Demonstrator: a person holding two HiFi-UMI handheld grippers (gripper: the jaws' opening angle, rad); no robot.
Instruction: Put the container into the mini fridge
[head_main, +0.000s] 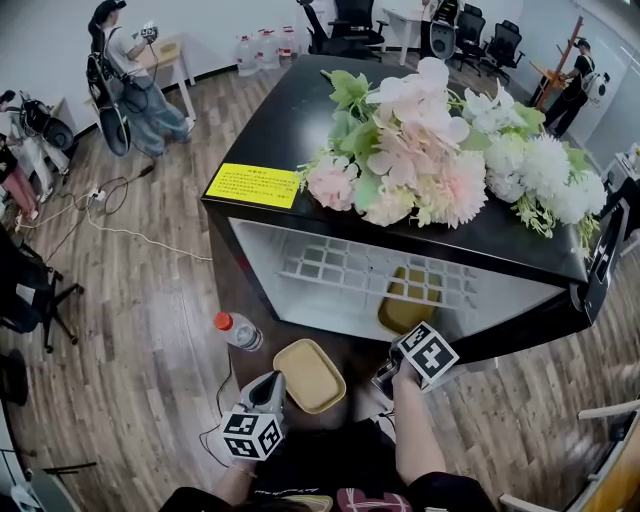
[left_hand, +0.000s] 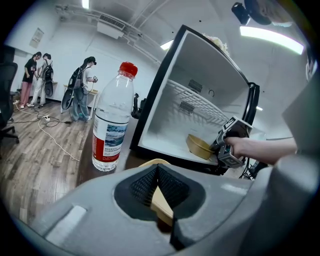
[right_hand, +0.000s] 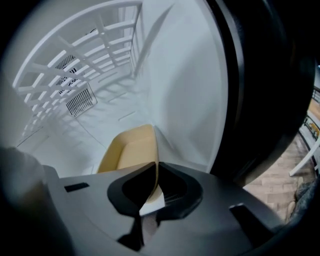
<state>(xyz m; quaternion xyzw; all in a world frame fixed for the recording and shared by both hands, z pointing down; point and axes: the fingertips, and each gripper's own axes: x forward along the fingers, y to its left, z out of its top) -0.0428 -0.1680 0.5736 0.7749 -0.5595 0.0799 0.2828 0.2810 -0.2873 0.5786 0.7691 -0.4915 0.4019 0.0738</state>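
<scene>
The black mini fridge (head_main: 300, 130) stands open, showing its white inside (left_hand: 200, 75) and a wire shelf (head_main: 340, 262). A tan container (head_main: 405, 310) sits on the fridge floor at the right, close to the side wall (right_hand: 185, 100). My right gripper (head_main: 385, 375) is shut on the container's (right_hand: 127, 150) near rim, also seen in the left gripper view (left_hand: 199, 146). My left gripper (head_main: 275, 385) is shut on the edge of a flat tan lid (head_main: 310, 375), held outside the fridge in front of the opening. The lid (left_hand: 162, 202) shows between its jaws.
A water bottle (head_main: 238, 330) with a red cap stands on the dark surface (head_main: 230, 290) left of the lid. Artificial flowers (head_main: 440, 150) lie on the fridge top. The fridge door (head_main: 610, 250) hangs open at the right. People (head_main: 130, 70) and office chairs stand farther off.
</scene>
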